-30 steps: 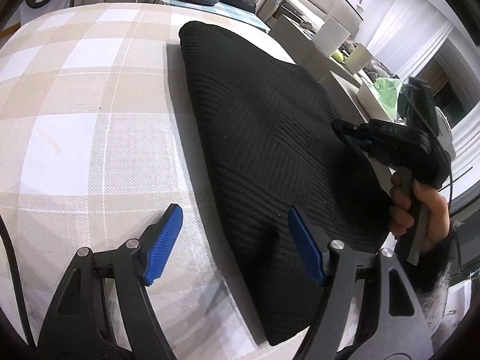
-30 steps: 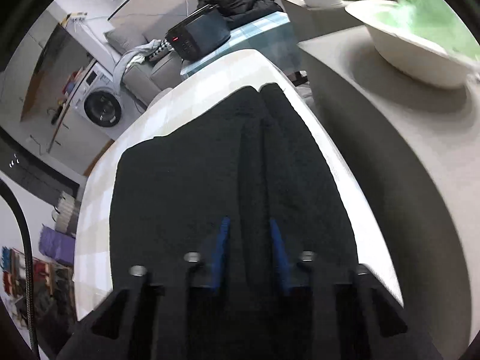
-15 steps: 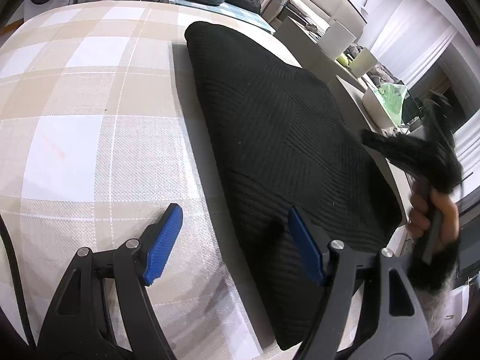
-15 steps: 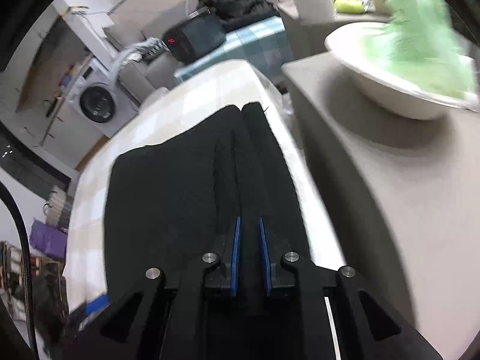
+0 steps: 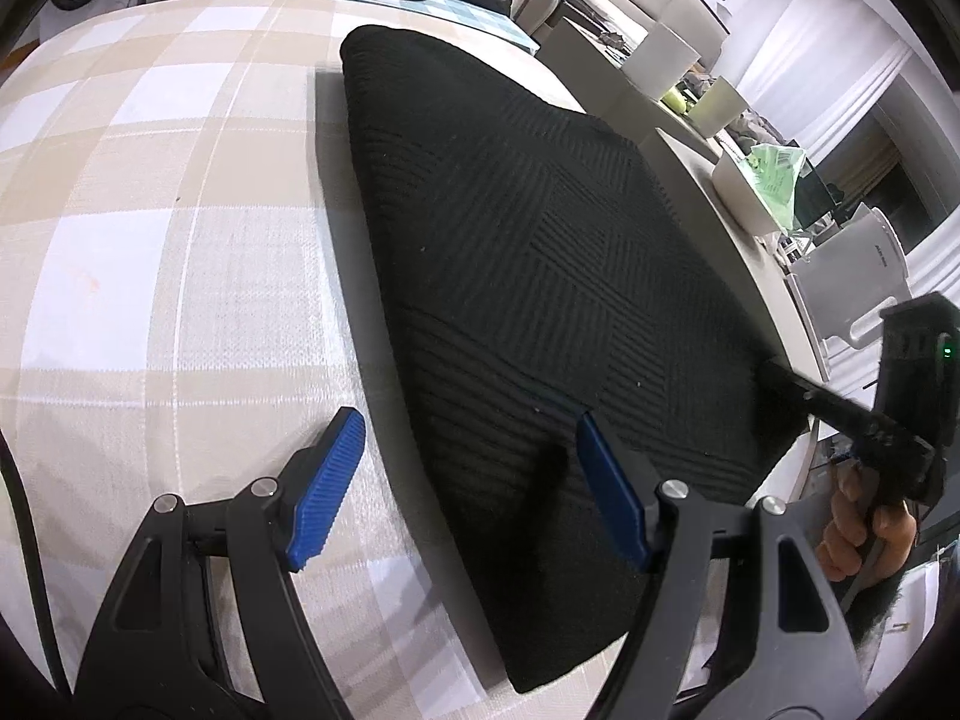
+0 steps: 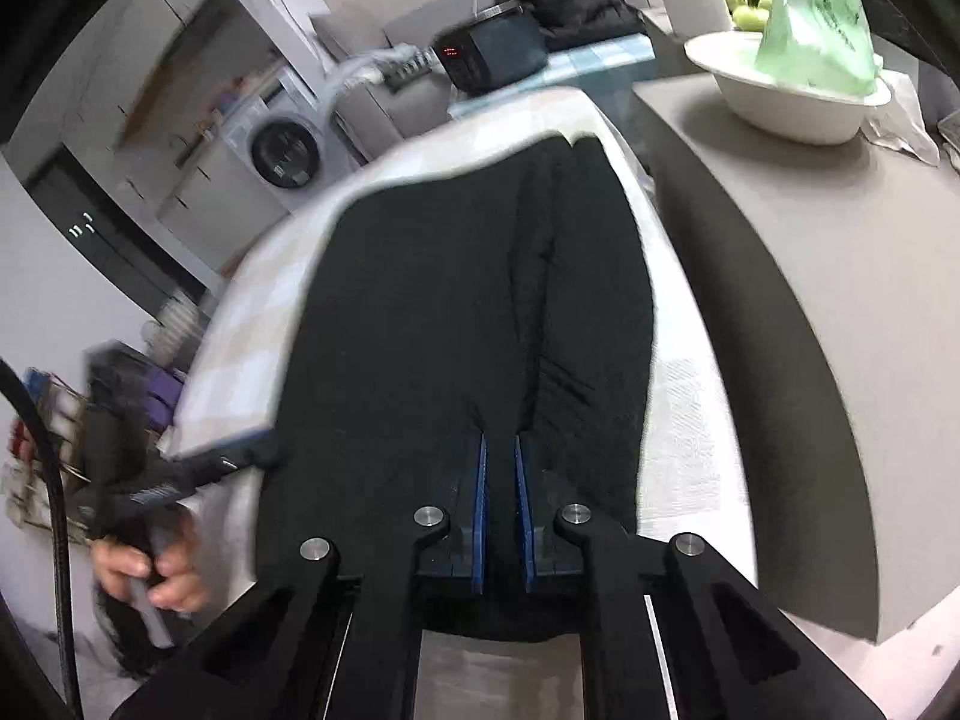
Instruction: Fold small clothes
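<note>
A black knitted garment (image 5: 540, 252) lies folded on the checked beige tablecloth (image 5: 150, 210). My left gripper (image 5: 474, 480) is open, its jaws straddling the garment's near left edge just above the cloth. My right gripper (image 6: 500, 450) is shut on the garment's (image 6: 456, 312) near edge, pinching a fold between the blue pads (image 6: 479, 498). In the left wrist view the right gripper (image 5: 774, 372) reaches in at the garment's right corner. In the right wrist view the left gripper (image 6: 240, 462) shows blurred at the left.
A grey counter (image 6: 810, 300) runs beside the table, bearing a white bowl (image 6: 786, 108) with a green bag. A black appliance (image 6: 492, 54) and dark clothes lie beyond the table's far end. A washing machine (image 6: 282, 150) stands far left.
My right gripper closed on the garment's edge and drew back toward the near right corner. My left gripper stayed open at the near left edge.
</note>
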A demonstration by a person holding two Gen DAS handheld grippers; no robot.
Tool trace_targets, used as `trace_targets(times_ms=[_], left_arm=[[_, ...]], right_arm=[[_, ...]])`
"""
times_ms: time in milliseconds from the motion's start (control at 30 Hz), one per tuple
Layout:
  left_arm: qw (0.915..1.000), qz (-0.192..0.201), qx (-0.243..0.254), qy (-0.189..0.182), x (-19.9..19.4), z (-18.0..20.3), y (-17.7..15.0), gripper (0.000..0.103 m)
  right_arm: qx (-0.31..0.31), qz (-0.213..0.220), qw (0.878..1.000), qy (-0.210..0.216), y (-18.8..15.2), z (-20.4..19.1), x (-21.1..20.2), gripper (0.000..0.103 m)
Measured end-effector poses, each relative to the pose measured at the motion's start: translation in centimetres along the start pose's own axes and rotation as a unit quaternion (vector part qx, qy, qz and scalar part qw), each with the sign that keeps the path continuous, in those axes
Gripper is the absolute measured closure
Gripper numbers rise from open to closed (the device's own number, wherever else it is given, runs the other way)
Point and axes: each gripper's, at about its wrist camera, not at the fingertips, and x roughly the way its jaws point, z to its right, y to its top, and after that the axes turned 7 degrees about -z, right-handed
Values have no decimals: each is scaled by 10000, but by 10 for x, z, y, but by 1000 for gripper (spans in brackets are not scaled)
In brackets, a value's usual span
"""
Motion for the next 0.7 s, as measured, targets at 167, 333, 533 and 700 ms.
trace_targets(times_ms=[167, 333, 533, 700], left_arm=[[9999, 40, -67, -99, -1, -2, -3, 33], [9992, 167, -296, -216, 6, -3, 11, 33], [9985, 213, -494, -133, 16, -8, 24, 87], [9980, 350, -475, -220, 12, -16, 24, 91]], right_arm=[[314, -304, 9987, -269, -11, 20, 15, 91], [666, 436, 9964, -294, -5, 29, -1, 51], [862, 188, 9952, -420, 13, 46, 29, 52], [648, 49, 9974, -311, 19, 33, 51, 89]])
